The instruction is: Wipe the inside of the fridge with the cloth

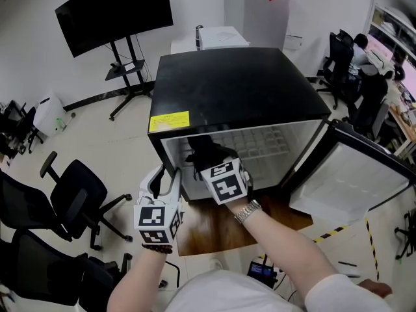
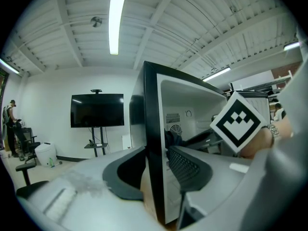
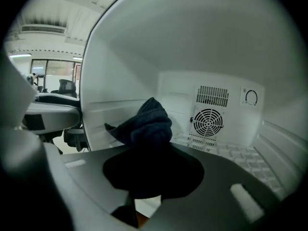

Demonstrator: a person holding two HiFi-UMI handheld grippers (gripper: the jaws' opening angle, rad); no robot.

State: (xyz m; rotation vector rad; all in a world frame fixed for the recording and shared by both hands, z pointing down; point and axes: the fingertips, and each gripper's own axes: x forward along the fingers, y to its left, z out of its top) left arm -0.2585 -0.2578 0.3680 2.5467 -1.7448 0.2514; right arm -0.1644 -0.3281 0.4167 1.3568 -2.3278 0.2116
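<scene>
The crumpled dark blue cloth is gripped by the closed right claw inside the small black fridge with white lining, near its left wall, whose front edge is clamped by the left claw.

My left gripper sits close to level, its jaws clamped on the front edge of the fridge's side wall, one pad outside and one inside. The left forearm comes up bare from the bottom of the head view, with the marker cube facing up. My right gripper tilts downward, its jaws pinched on the dark blue cloth, which bunches out past the tips. The right forearm stretches in diagonally from the lower right, with a wristwatch at the wrist.
</scene>
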